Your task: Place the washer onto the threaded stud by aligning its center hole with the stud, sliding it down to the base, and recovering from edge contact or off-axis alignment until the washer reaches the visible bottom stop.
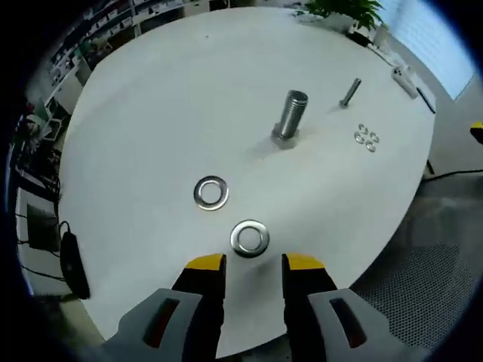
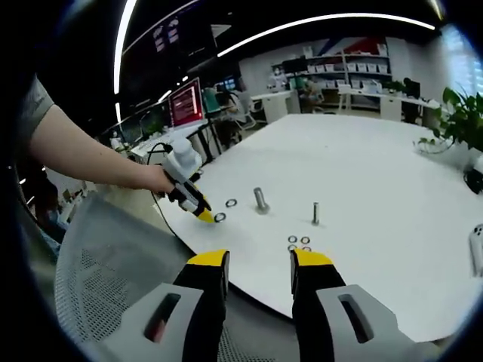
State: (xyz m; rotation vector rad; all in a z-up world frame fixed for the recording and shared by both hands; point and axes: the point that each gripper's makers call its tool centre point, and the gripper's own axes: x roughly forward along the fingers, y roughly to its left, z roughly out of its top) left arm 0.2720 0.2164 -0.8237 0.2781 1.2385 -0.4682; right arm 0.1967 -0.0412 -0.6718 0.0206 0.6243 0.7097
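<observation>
The left gripper (image 1: 254, 263) has its fingers spread, empty, with the nearest washer (image 1: 250, 237) flat on the counter (image 1: 151, 113) just ahead between them. The stud (image 1: 290, 118) stands upright farther beyond. Pinch the washer by its rim, then keep it level. The right gripper (image 2: 259, 262) hangs back, fingers spread and empty.

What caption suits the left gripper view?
Open left gripper nears a washer; upright stud beyond.

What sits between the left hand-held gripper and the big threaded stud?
In the left gripper view, two large washers: the near washer just ahead of the left hand-held gripper, then the far washer before the stud.
</observation>
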